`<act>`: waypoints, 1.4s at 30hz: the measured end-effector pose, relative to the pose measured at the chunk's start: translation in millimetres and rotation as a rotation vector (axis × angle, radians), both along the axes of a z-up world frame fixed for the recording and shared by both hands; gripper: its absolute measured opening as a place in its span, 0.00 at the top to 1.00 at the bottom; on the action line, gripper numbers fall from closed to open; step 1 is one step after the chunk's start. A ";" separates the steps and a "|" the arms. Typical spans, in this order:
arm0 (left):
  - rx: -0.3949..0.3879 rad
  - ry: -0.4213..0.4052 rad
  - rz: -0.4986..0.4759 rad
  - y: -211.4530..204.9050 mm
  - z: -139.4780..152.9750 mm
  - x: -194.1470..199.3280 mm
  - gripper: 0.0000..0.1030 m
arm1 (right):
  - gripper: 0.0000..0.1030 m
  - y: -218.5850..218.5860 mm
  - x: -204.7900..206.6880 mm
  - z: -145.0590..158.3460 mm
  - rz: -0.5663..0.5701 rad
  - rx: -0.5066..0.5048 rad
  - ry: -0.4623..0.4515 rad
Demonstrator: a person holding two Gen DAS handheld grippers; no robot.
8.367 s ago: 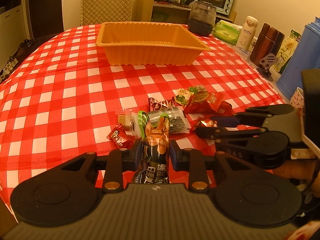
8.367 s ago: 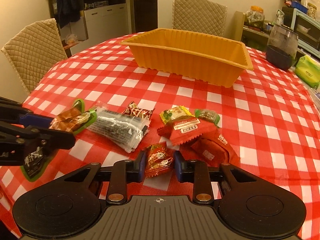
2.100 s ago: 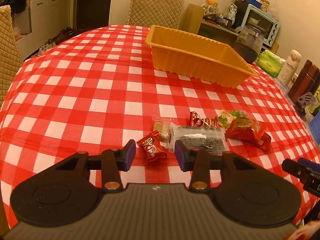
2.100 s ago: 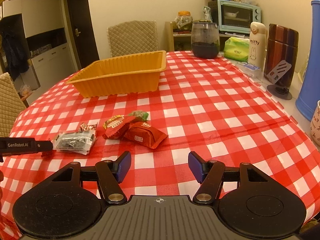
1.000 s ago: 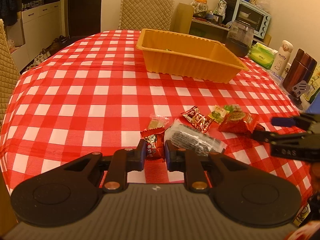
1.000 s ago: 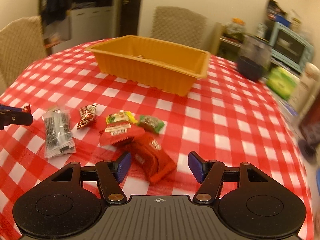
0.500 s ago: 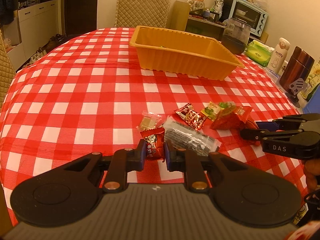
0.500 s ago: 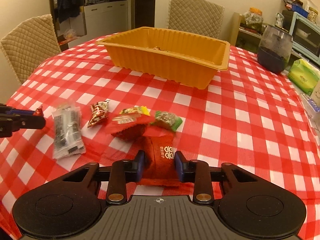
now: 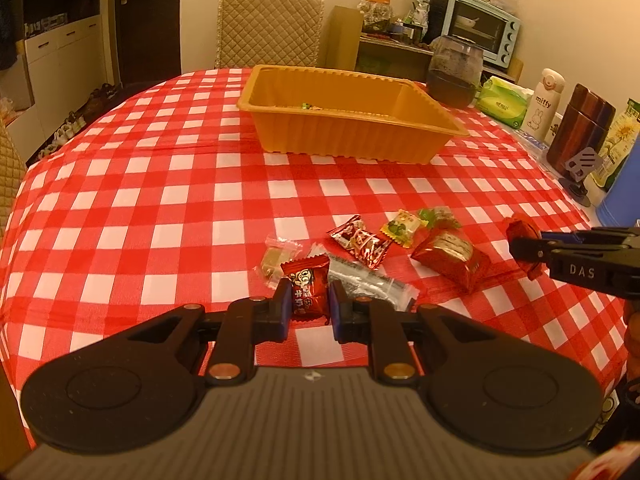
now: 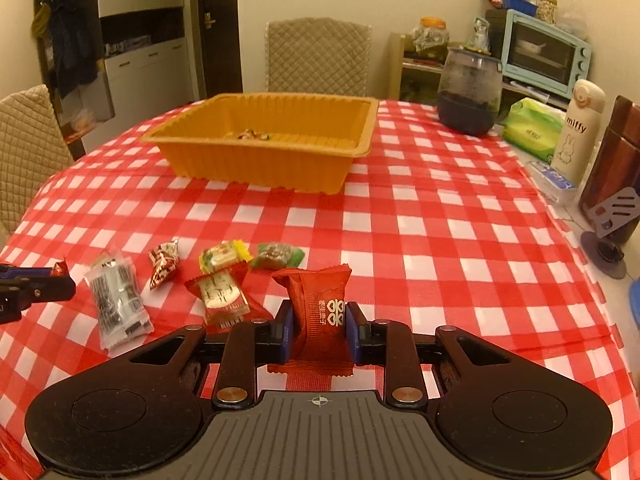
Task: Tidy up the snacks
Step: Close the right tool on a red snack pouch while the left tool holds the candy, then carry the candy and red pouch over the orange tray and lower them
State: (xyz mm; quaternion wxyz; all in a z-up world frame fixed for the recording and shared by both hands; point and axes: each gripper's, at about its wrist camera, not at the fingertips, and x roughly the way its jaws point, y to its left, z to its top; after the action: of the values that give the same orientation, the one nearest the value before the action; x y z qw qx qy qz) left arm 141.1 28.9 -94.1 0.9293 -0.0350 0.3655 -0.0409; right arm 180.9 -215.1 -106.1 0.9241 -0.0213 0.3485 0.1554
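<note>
My left gripper (image 9: 308, 300) is shut on a small dark-red candy (image 9: 306, 282), held just above the red checked tablecloth. My right gripper (image 10: 318, 328) has its jaws closing and the pads press a red packet (image 10: 320, 292) with white print, lifted off the cloth. In the left wrist view the right gripper (image 9: 528, 254) shows at the right with that packet (image 9: 520, 232). Loose snacks lie between them: a clear-and-black packet (image 10: 116, 300), a red biscuit packet (image 10: 222, 296), a twisted red candy (image 9: 360, 240) and a yellow-green candy (image 9: 402, 226). The orange tray (image 9: 352, 136) stands farther back with a few snacks inside.
Along the table's right side stand a dark glass jar (image 10: 468, 92), a green tissue pack (image 10: 532, 128), a white bottle (image 10: 578, 132) and a brown flask (image 9: 580, 128). Quilted chairs stand behind the table (image 10: 320, 56) and at its left (image 10: 28, 144).
The right gripper's jaws came in from wide apart onto the red packet and raised it off the cloth. The left gripper has stayed shut on its candy, barely moving.
</note>
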 end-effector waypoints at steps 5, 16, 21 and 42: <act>0.012 -0.004 -0.015 -4.8 3.3 0.8 0.83 | 0.74 2.1 -0.3 2.2 0.008 0.013 -0.002; 0.003 0.016 -0.047 -11.0 11.2 18.0 0.83 | 0.74 9.1 5.6 9.3 -0.003 0.052 0.000; 0.008 0.005 -0.064 -12.9 19.3 30.8 0.83 | 0.74 12.0 10.5 16.5 -0.011 0.069 -0.011; 0.017 -0.128 -0.092 -7.9 64.9 136.5 0.83 | 0.74 34.1 82.7 65.1 -0.082 0.149 -0.114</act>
State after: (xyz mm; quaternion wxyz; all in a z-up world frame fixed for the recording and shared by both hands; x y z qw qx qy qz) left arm 277.5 20.9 -29.2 0.9481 -0.0076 0.3071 -0.0828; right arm 263.6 -181.1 -41.0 0.9470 0.0531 0.2835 0.1413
